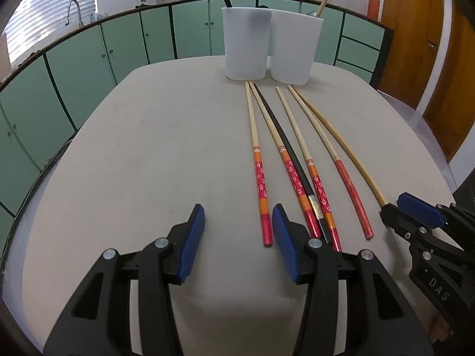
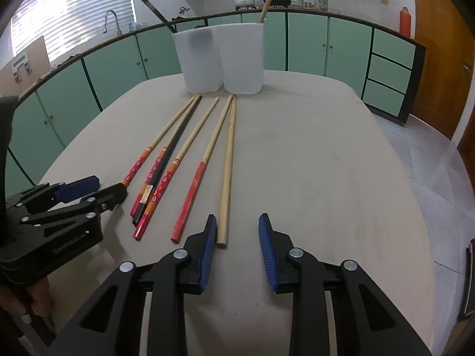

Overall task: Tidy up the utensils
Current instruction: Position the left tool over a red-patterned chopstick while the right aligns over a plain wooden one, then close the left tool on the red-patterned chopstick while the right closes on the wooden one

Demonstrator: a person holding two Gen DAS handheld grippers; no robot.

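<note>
- Bamboo-pale stick (image 2: 227, 172) lies rightmost of six in front of the cups (image 2: 219, 59); right tool (image 2: 237, 246) spread, empty, left pad just beside its near end.
- Step: lining up a pick; next needs straddling the stick, then closing.
- Left tool (image 1: 239, 237) spread, holding nothing, near red-handled sticks (image 1: 261, 184).
- Table (image 1: 148, 148) flat.

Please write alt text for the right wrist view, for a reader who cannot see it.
The open right gripper hovers over a beige table, with the near end of a plain wooden chopstick beside its left finger. Five more chopsticks lie to the left, one black, pointing toward two white cups. The left gripper enters from the left edge.
</note>
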